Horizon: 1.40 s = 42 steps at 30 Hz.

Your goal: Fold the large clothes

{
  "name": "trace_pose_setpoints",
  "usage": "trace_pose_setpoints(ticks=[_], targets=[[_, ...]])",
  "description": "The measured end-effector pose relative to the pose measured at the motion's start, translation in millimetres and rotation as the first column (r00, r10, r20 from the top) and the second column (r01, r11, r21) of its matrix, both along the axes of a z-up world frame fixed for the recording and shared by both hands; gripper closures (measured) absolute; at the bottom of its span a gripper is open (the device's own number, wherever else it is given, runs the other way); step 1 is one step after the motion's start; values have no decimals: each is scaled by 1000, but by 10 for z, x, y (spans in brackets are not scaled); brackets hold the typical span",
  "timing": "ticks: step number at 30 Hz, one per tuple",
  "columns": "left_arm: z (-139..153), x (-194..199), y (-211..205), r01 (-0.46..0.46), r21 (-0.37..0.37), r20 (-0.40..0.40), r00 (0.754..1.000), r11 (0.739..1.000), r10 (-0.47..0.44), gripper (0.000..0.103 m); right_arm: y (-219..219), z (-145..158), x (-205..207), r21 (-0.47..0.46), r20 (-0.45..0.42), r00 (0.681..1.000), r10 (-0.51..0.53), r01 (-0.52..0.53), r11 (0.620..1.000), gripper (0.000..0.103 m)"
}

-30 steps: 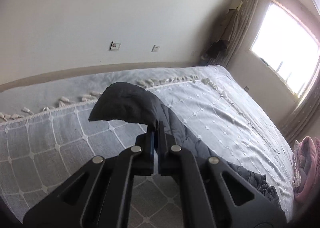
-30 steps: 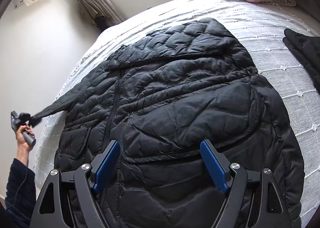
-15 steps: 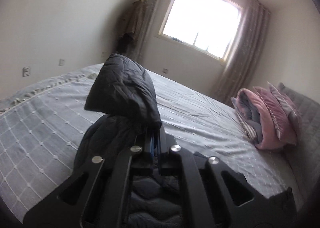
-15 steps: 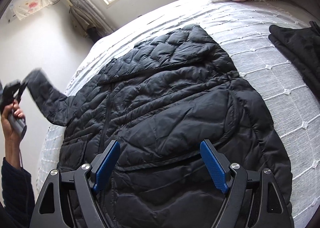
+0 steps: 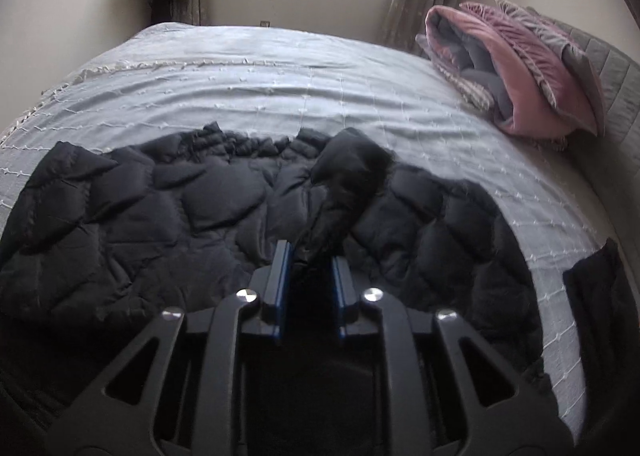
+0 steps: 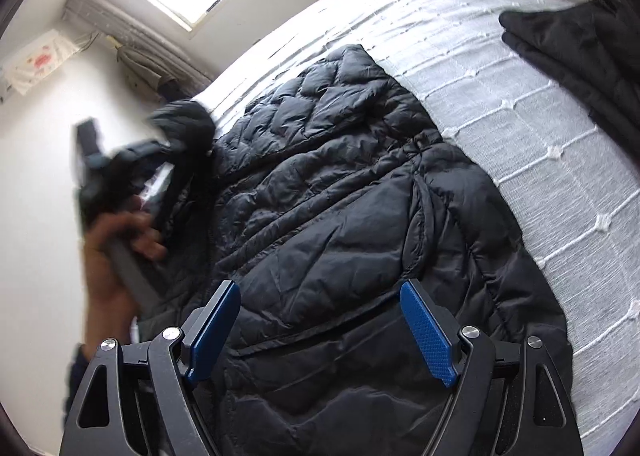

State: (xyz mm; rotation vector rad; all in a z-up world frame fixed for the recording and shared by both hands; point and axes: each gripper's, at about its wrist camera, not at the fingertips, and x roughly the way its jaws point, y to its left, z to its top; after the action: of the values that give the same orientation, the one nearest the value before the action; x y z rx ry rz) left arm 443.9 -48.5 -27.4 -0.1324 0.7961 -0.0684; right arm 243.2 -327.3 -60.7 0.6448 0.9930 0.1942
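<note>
While the black quilted puffer jacket [image 6: 360, 240] lies spread on the grey bed [image 6: 560, 159], the left gripper [image 5: 308, 276], jaws just opening, releases the sleeve [image 5: 344, 183] over the body; the right gripper [image 6: 320, 332] hovers wide open. Next: fold the other side in.

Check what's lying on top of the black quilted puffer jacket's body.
The jacket's own sleeve, between the left gripper pads, crosses the black quilted puffer jacket. Whatever lies beneath that sleeve is hidden.

Grey bedspread [image 5: 280, 87]: black puffer jacket [image 6: 360, 215], pink quilt [image 5: 532, 67], dark garment [image 6: 580, 47].
</note>
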Motion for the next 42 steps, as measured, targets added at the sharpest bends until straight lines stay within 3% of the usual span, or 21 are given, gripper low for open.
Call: trace_pose_setpoints(ticks=[11,14,19,23,26,28,32,36,38,42], targets=[[-90,-21,-170,90,-99,-58,994,991,-96,38,43,27,-10,-9,8,1000,10,-10,1000,20],[-183,36,-251,105,-93,-94,989,990,-114,38,36,35,-11,-8,11,1000,6,-6,1000,20],[-366,109,-265,54,-103,-166,984,993,-71,38,42,32,-7,-19,11,1000,9,-9,1000,20],[-131,-30,-139,42,-128,-133,989,991,-59,38,-5,29,-6,-43,11,1000,-9,9,999,20],[222,-295,114,35,-155,-56,997,987,-44,38,-68,57,-16,-47,23,999,-24,25,999,20],[493,-640,413,-17,-170,9,1000,985,19,38,-109,80,-29,-51,33,999,-36,38,998,20],[755,-1385,960,-117,-162,51,991,980,126,38,-130,111,-30,-96,40,998,-54,58,994,20],[734,-2224,1482,-230,-163,69,967,960,243,37,-64,175,-42,-141,62,997,-36,44,989,20],[622,-2584,1721,-301,-158,41,950,940,311,36,-12,235,-61,-172,87,996,-20,35,984,20],[319,-3033,1942,-360,-137,-30,933,923,359,29,119,363,-130,-252,146,989,10,28,967,20]])
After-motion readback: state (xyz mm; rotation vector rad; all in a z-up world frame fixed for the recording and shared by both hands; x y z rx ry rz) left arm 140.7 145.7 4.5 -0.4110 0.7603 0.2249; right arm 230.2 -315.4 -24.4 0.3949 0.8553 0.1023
